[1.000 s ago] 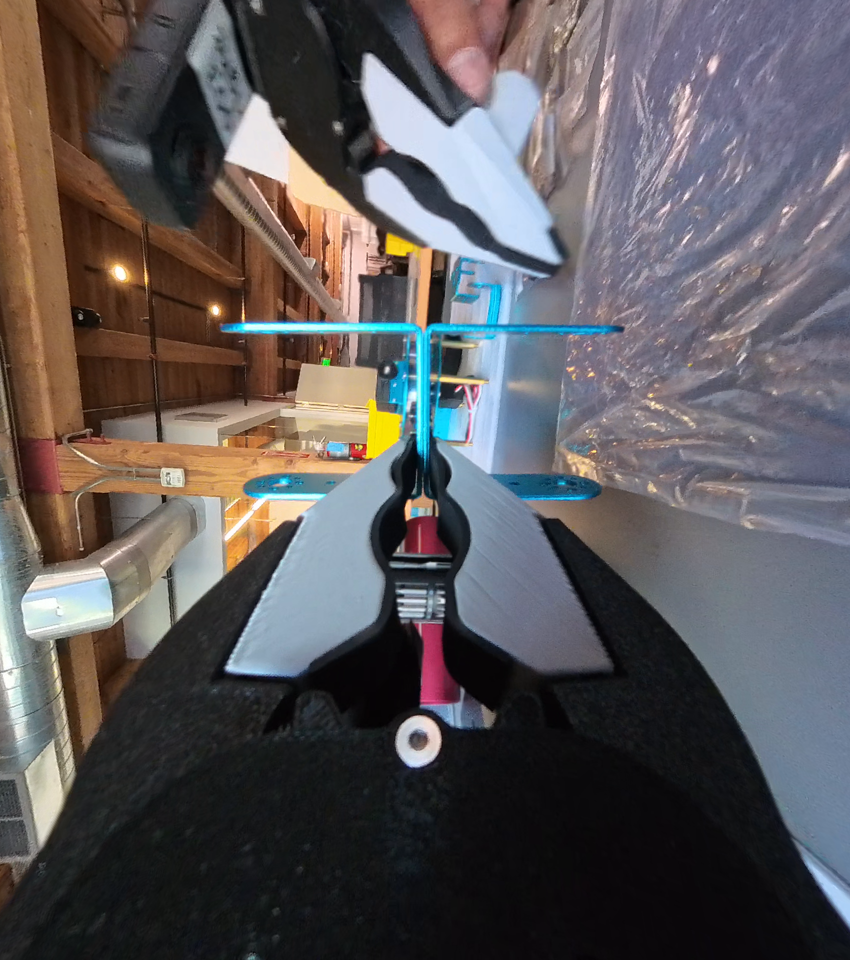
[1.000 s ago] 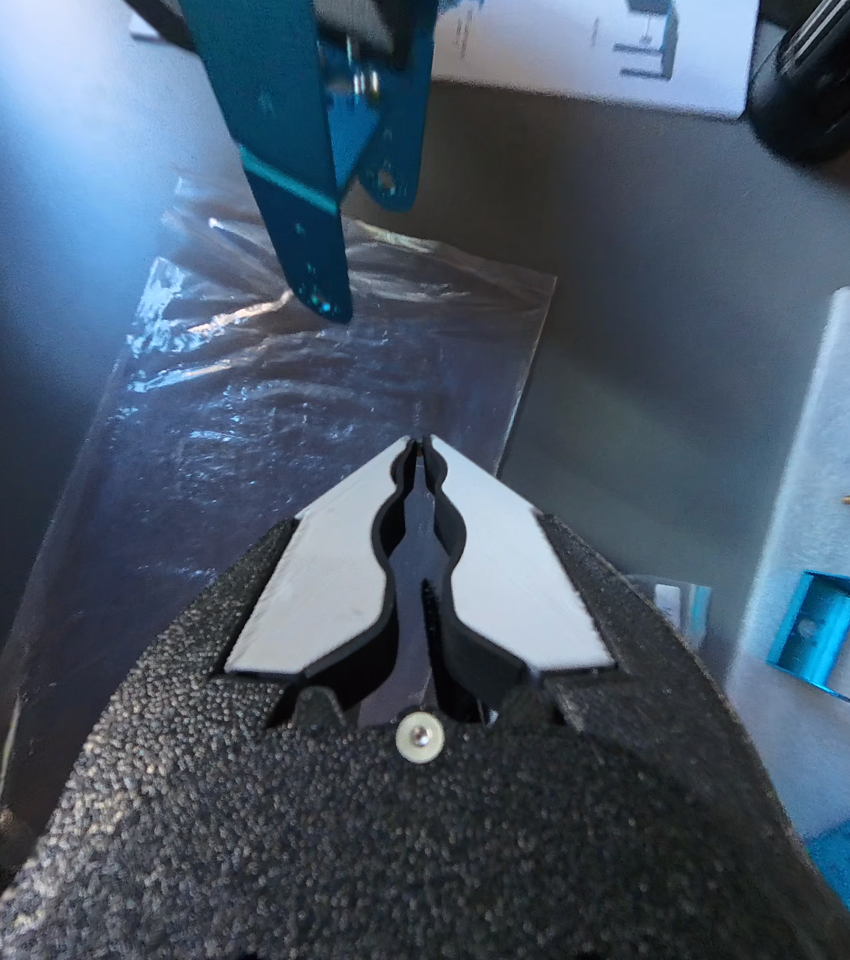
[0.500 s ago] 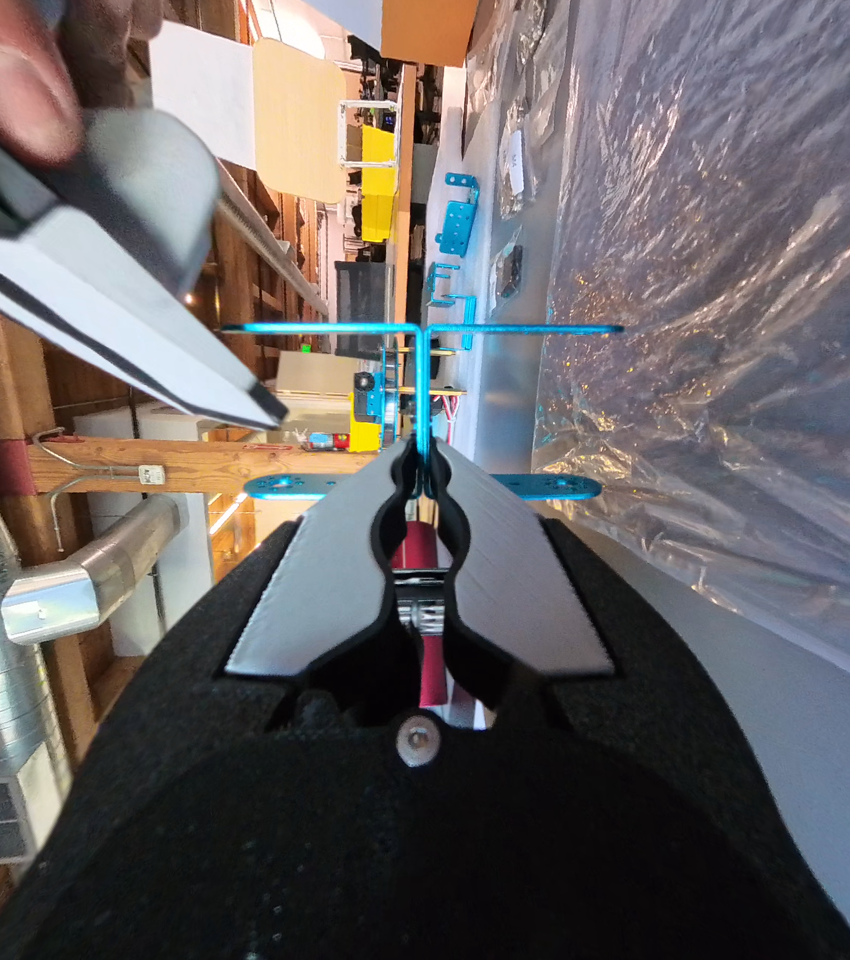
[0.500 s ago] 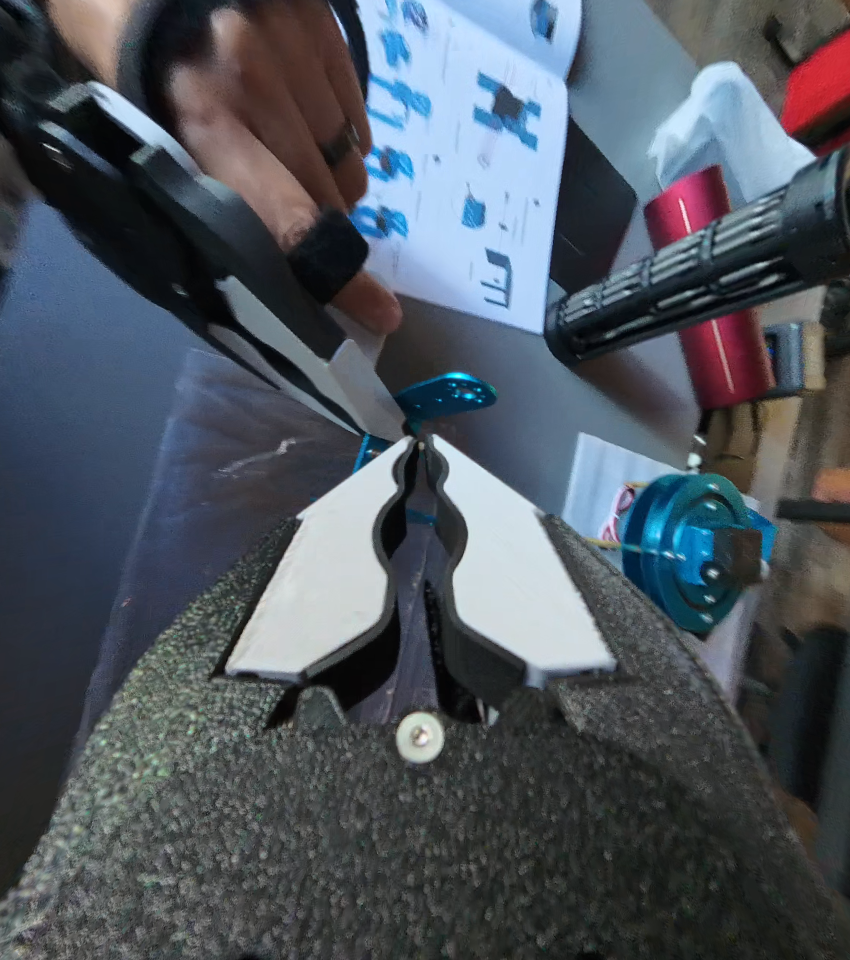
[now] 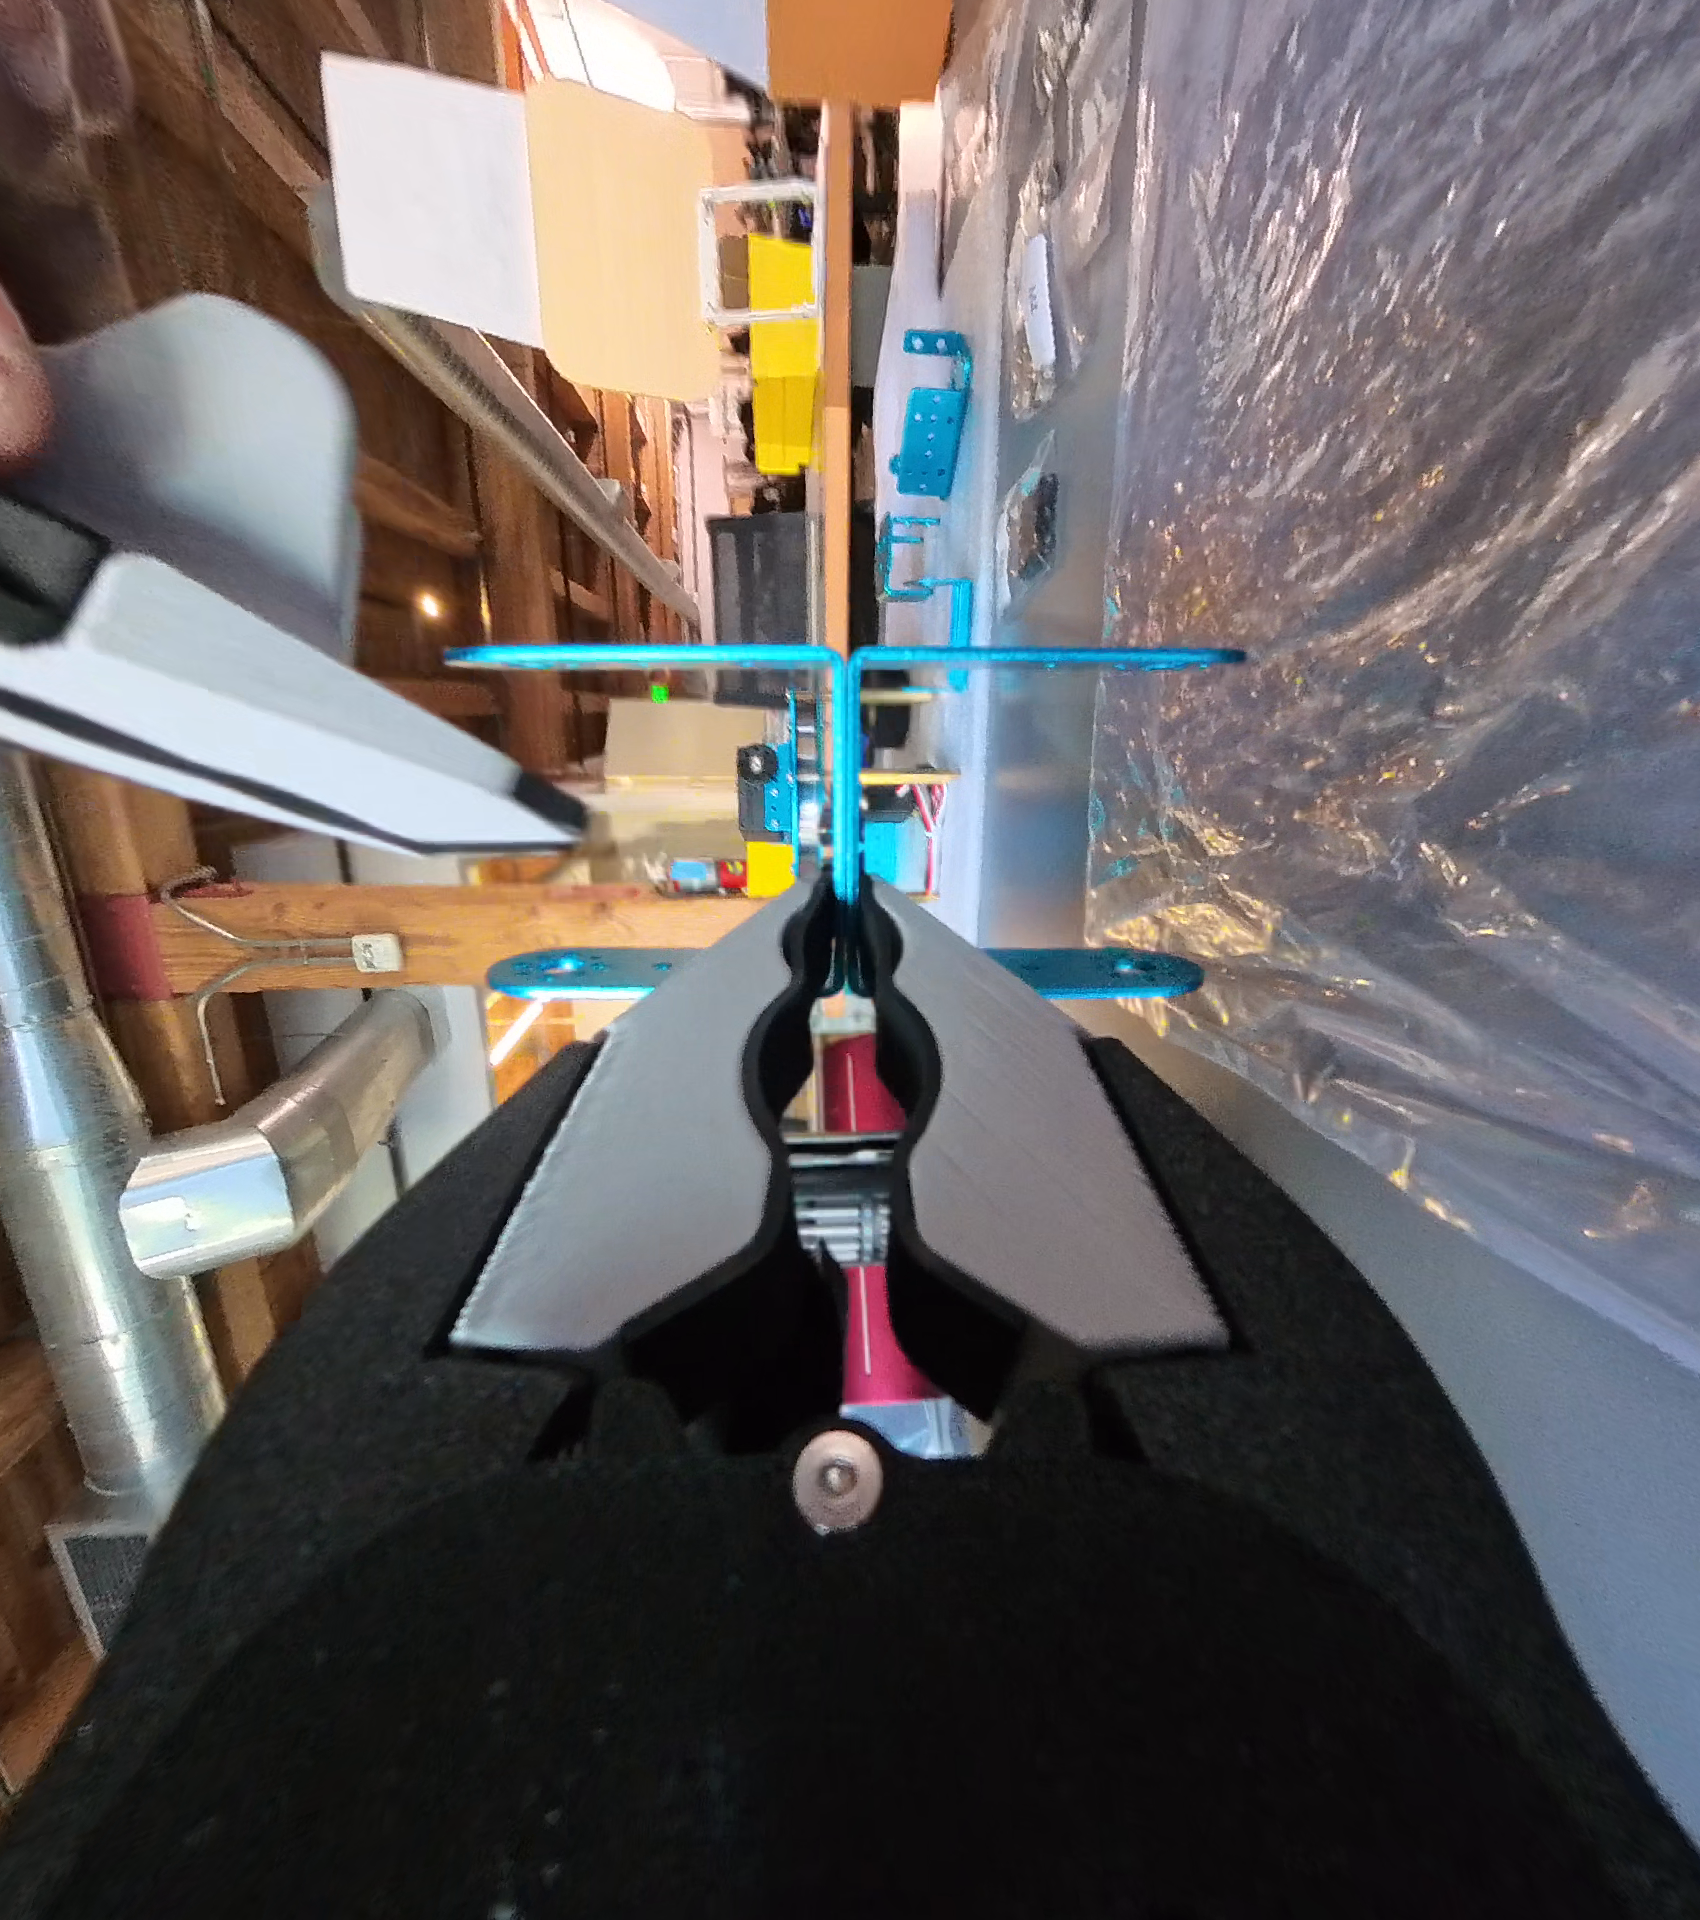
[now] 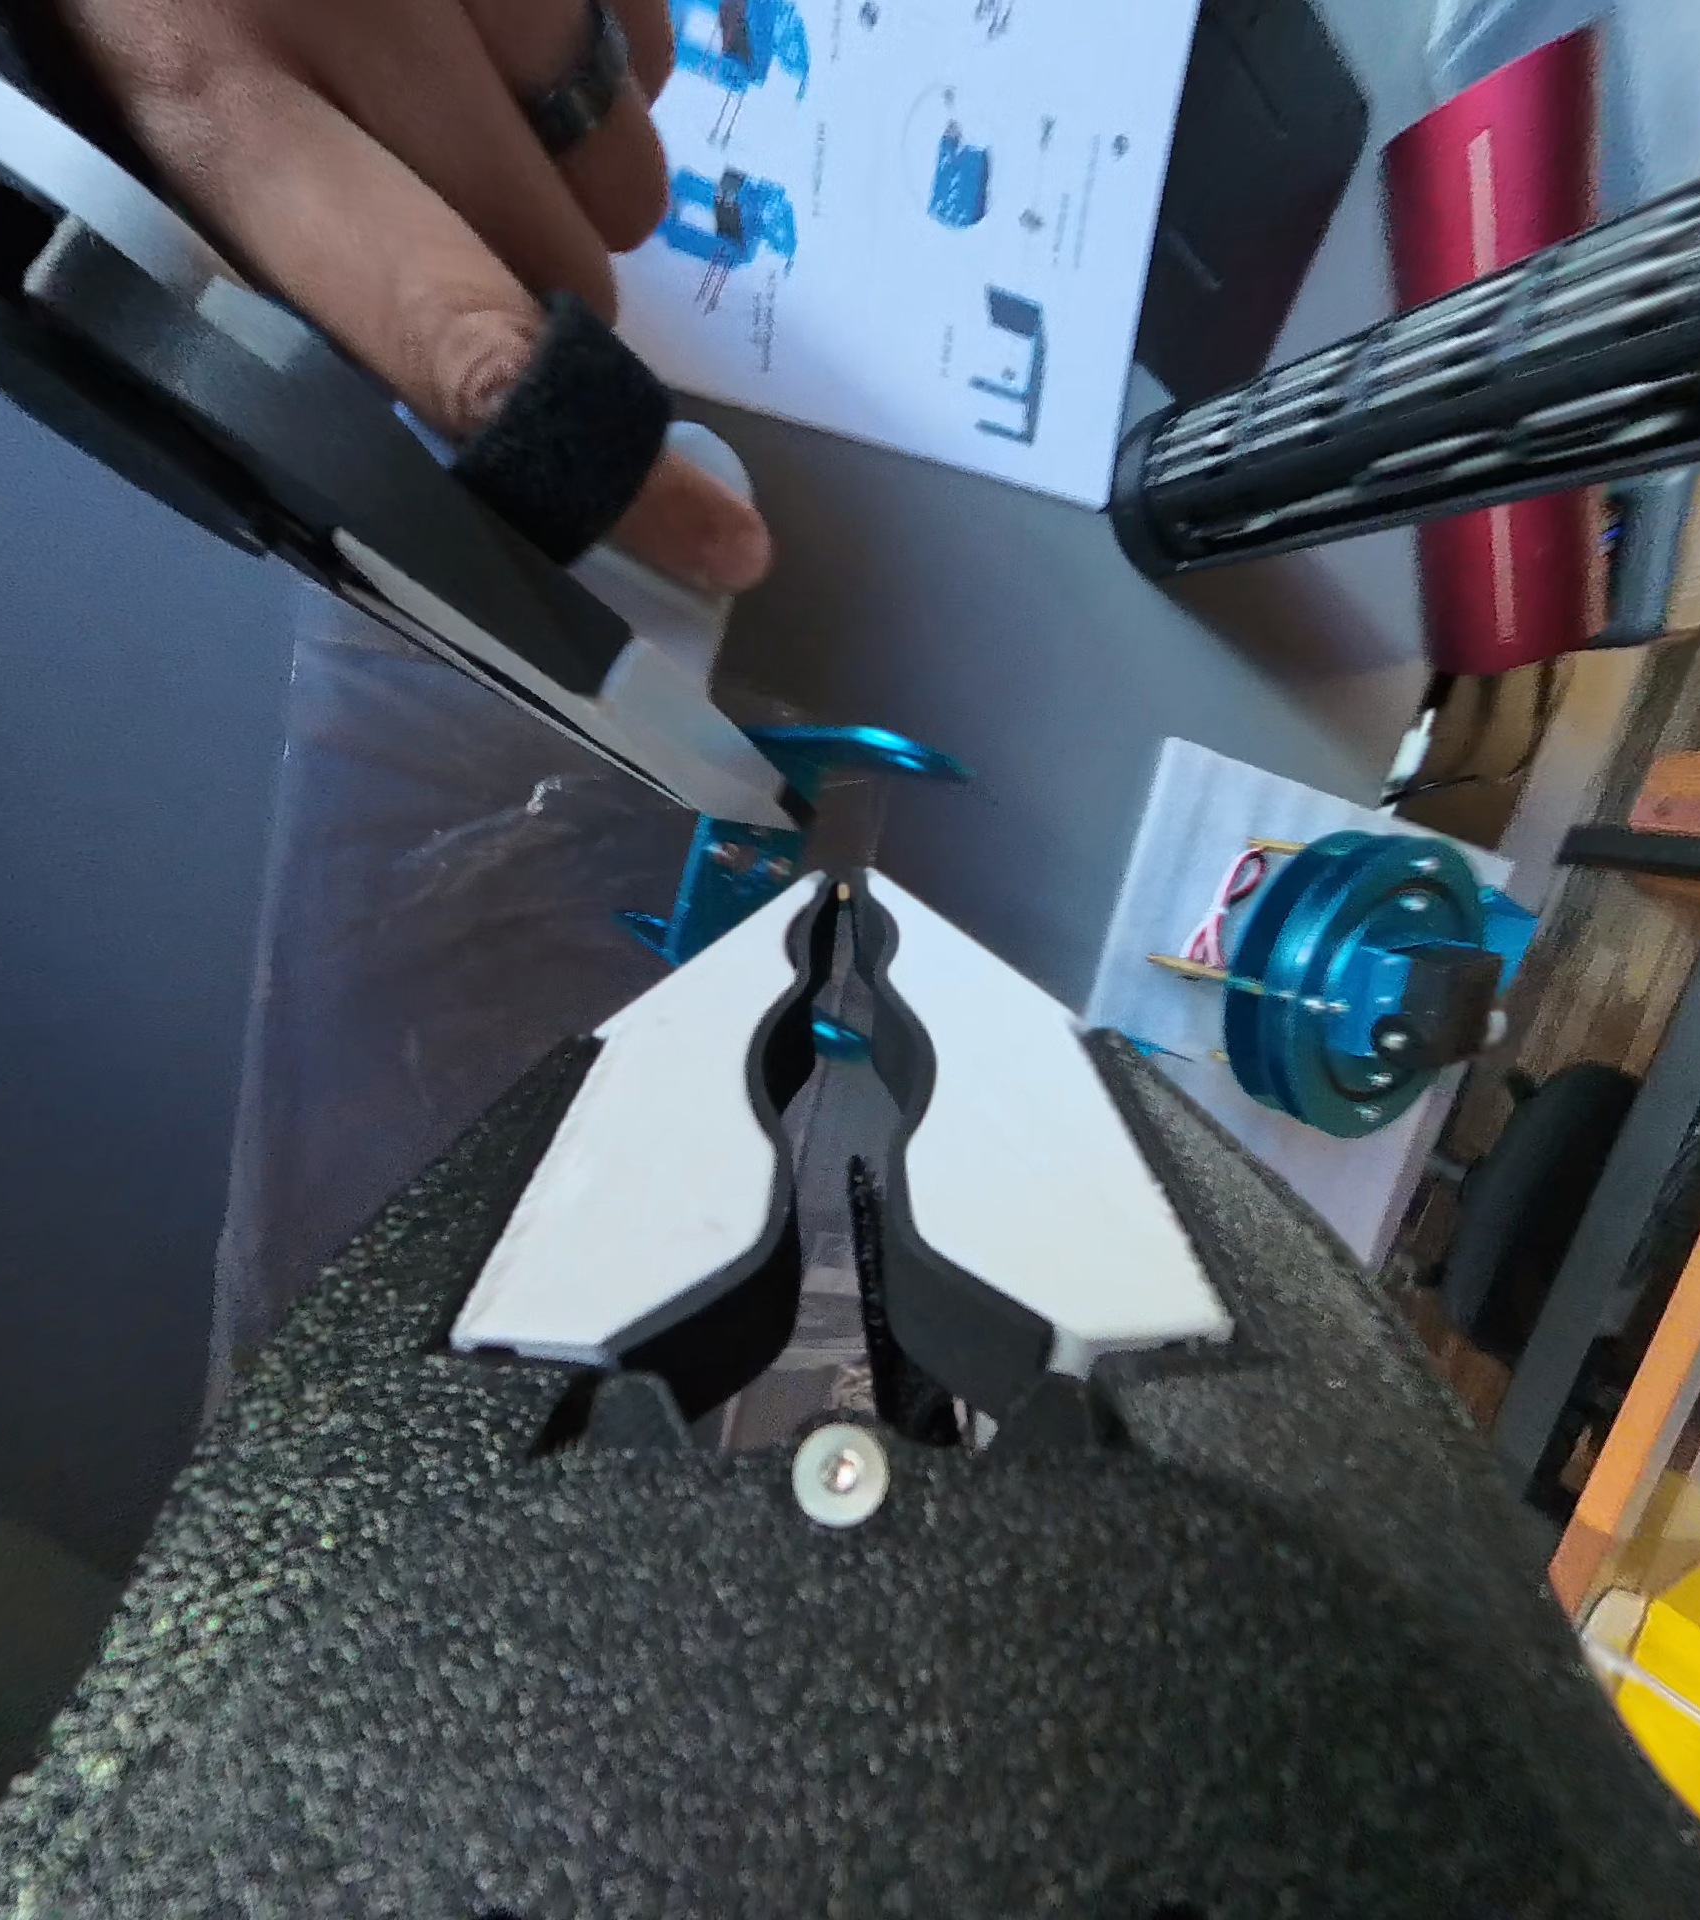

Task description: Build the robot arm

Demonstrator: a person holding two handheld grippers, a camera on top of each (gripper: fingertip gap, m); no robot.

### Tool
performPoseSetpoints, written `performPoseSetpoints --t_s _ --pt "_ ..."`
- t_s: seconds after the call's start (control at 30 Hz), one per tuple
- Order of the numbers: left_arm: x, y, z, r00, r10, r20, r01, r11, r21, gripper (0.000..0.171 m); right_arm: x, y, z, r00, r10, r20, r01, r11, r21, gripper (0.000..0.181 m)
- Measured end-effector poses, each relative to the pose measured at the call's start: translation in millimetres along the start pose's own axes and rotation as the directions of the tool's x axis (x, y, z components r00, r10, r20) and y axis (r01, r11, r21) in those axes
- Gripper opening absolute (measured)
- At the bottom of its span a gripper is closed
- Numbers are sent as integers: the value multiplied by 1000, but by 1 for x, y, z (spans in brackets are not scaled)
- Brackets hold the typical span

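We see the left gripper [image 5: 844,902] clamped on a blue metal bracket assembly [image 5: 841,769], arms reaching toward 3 and 9 o'clock; the right gripper [image 6: 841,883] is pinched together on a small brass-coloured piece [image 6: 842,891], the bracket at its 12 o'clock; clear plastic bag [image 6: 430,935] lies at 9.

Two close wrist views, shared blue bracket [image 5: 841,769].

grey table [image 6: 981,623] — clear plastic bag [image 6: 430,935] | printed sheet [image 6: 929,208] | white foam pad [image 6: 1168,883]
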State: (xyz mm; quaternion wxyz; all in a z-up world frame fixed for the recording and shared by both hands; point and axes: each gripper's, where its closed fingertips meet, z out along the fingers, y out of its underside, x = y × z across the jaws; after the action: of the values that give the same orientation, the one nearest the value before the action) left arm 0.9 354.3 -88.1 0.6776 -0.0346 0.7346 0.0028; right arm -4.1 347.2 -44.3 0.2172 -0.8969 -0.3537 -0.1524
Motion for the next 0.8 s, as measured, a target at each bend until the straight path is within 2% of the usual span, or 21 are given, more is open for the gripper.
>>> performPoseSetpoints --t_s 0.07,0.1,0.17,0.23,0.27,0.33,0.43,0.53,0.7,0.8 --pt "-2 -10 -7 1000 13 24 -15 997 72 2 24 -1 -27 999 30 -42 -23 988 155 2" --pt "-4 -15 -11 999 19 43 -23 995 95 2 33 1 -39 998 65 -16 -59 967 246 2" --pt "-9 -28 -19 997 10 78 -23 985 168 3 28 2 -59 983 61 171 -135 875 465 1" --pt "-16 -41 -29 994 -38 103 10 967 253 2 10 3 -73 934 -41 356 -217 725 653 0" --pt "-20 -47 -33 992 -70 106 36 954 297 2 1 5 -74 894 -85 440 -280 659 698 1" --pt "-28 -56 -39 988 -130 80 89 915 393 3 -15 9 -68 824 -171 540 -347 603 719 1" --pt "-36 -55 -29 981 -188 35 154 883 443 2 -26 6 -70 824 -321 466 -289 469 835 1" --pt "-39 -56 -19 983 -182 13 153 858 490 2 -29 7 -59 833 -365 415 -204 496 844 1" --pt "-37 -65 -10 974 -225 -33 207 815 541 2 -33 8 -41 871 -422 250 0 510 860 1" --pt "-31 -70 -14 977 -205 -51 199 814 545 2 -40 13 -32 859 -456 232 53 530 847 2"
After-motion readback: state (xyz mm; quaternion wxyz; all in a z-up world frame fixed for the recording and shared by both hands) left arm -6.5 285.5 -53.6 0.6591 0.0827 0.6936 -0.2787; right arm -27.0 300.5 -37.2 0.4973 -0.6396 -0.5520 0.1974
